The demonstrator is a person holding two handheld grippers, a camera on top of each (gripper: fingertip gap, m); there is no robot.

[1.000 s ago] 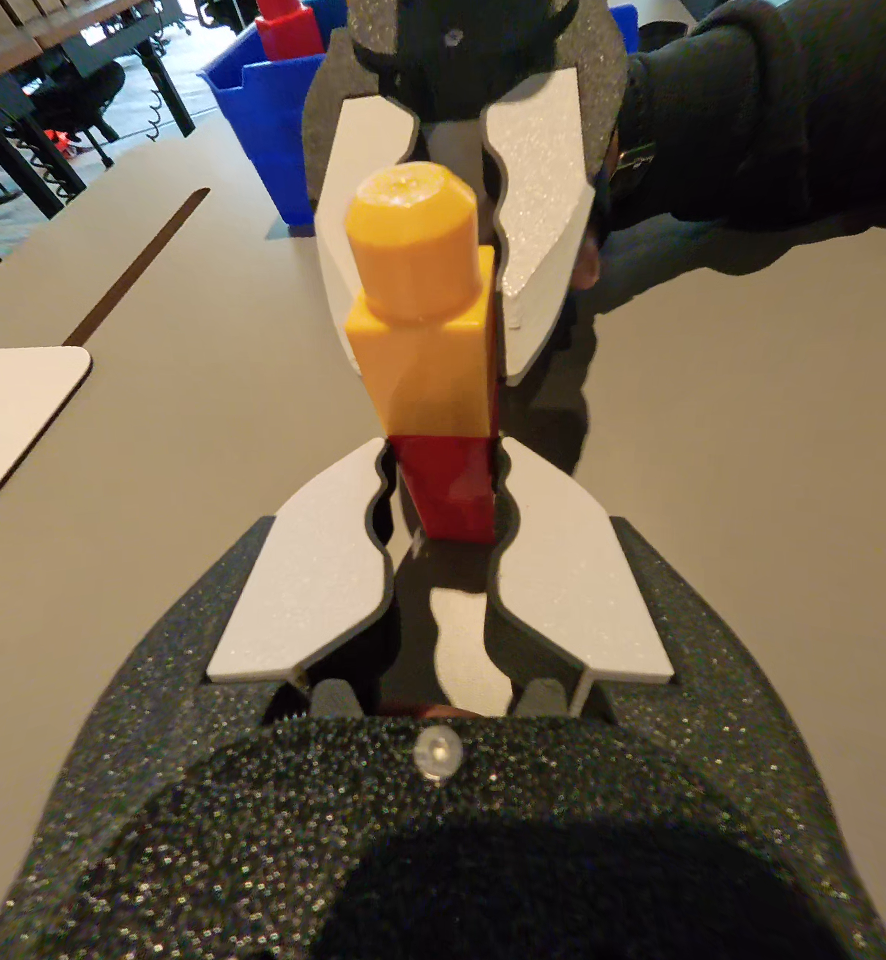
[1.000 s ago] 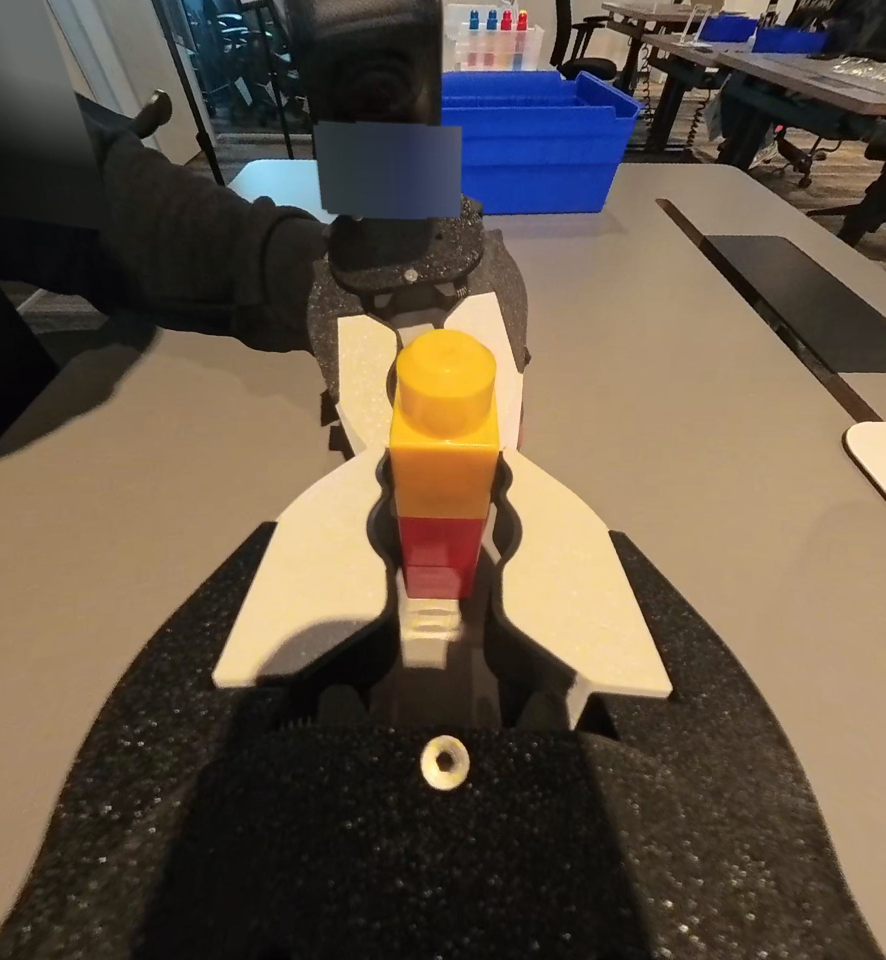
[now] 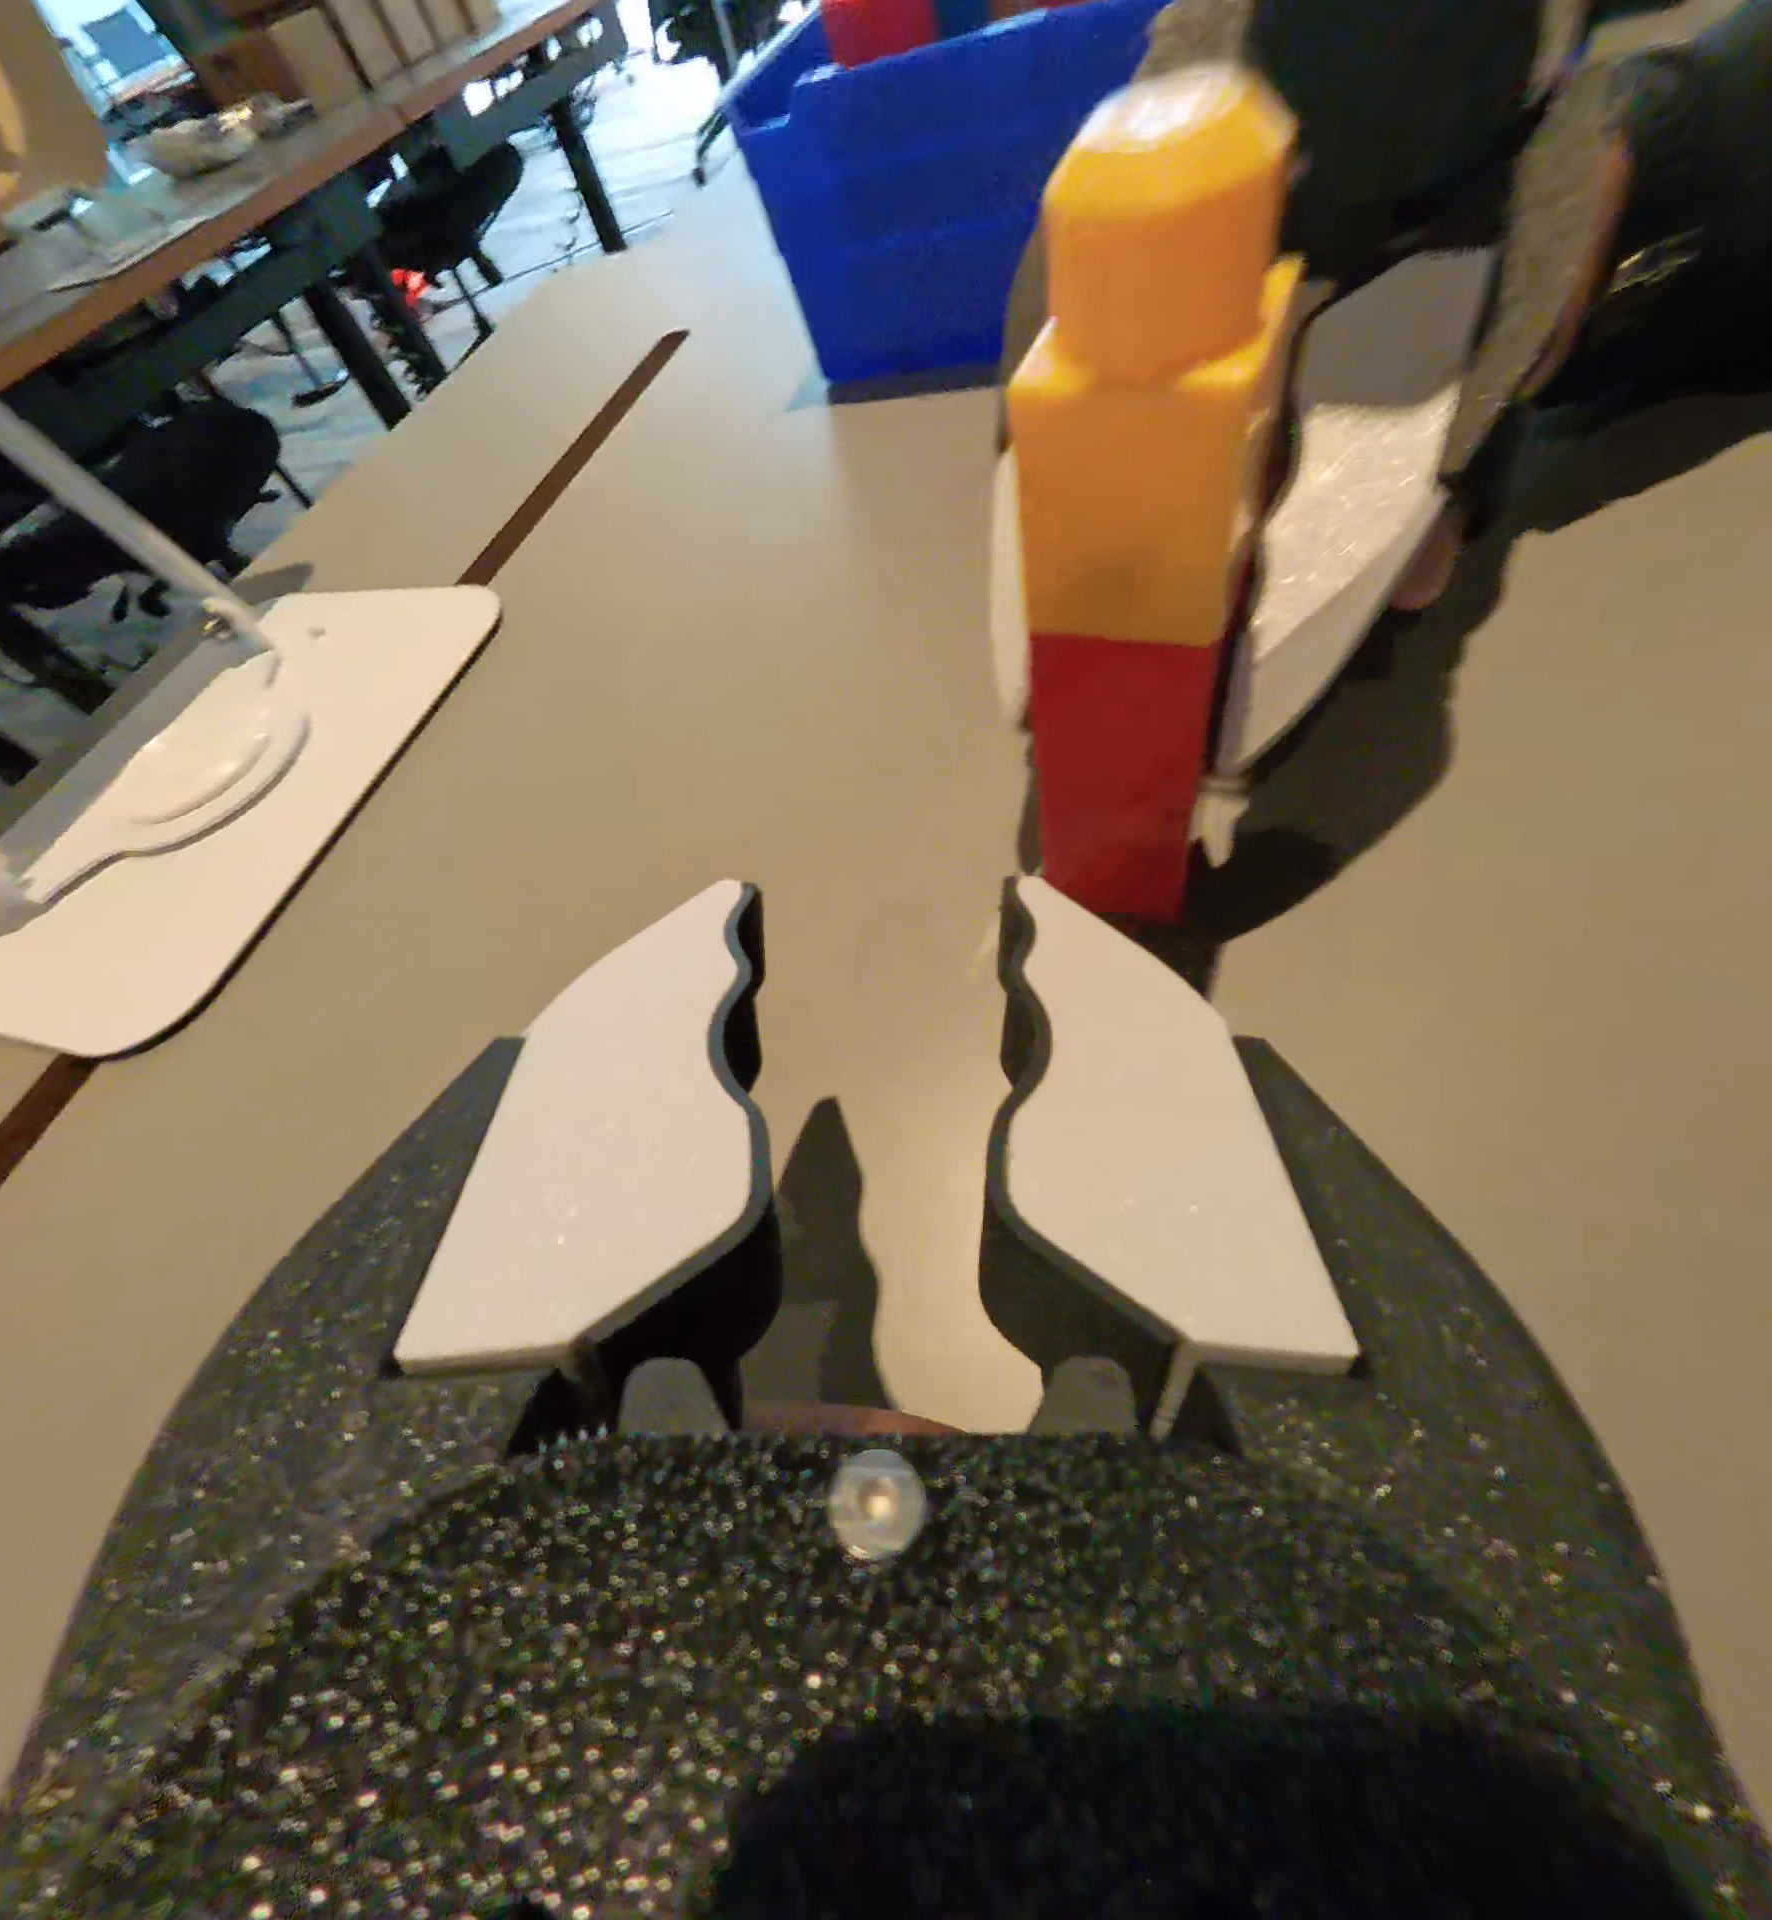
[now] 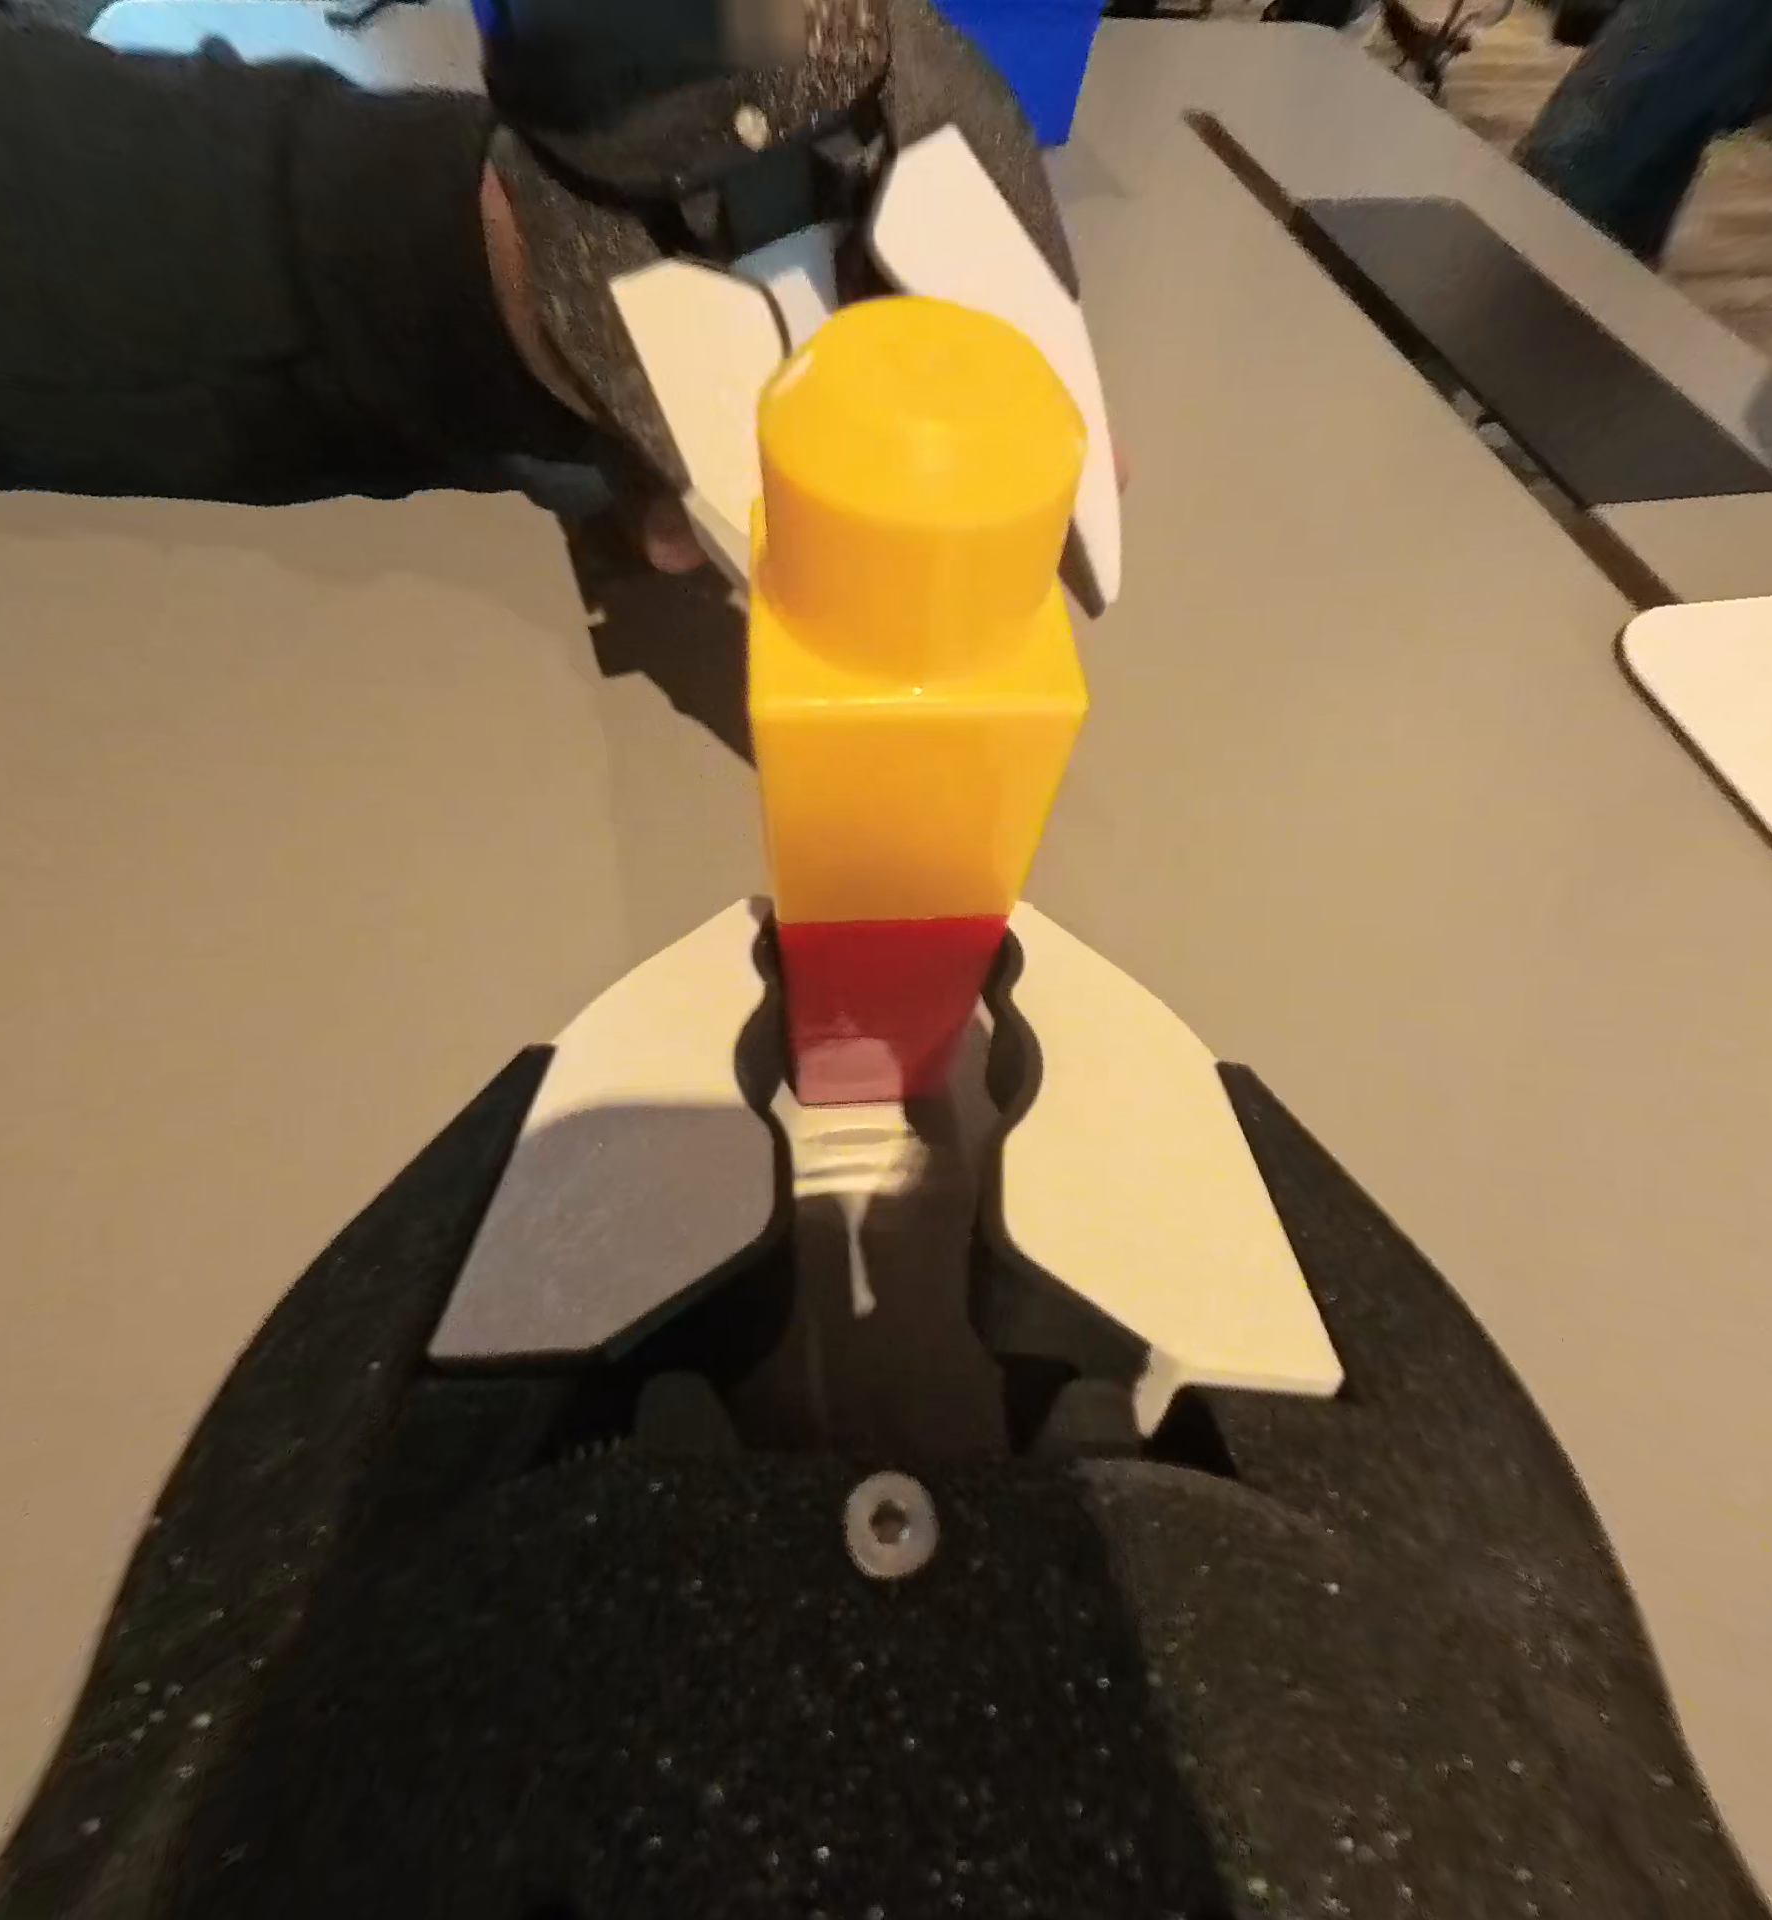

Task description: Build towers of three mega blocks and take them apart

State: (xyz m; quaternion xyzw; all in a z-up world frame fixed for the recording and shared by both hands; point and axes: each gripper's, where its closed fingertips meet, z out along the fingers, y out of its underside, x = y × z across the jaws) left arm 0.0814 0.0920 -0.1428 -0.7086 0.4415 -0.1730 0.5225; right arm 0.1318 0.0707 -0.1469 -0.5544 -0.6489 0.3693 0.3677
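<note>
A tower with a yellow block on top of a red block is held just above the grey table. My right gripper is shut on the red block at the tower's base. In the left wrist view the yellow block and red block stand ahead and to the right, with the right gripper's white fingers around them. My left gripper is open and empty, pulled back from the tower. It also shows beyond the tower in the right wrist view.
A blue bin holding a red block stands at the far end of the table. A white board with a clear stand lies to the left; it also shows in the right wrist view. A dark seam runs along the table. Spacing between my two grippers at the tips: around 6 centimeters.
My left gripper has let go of the red block, opened and drawn back to the left. The right gripper still holds the tower and has lifted it a little.
</note>
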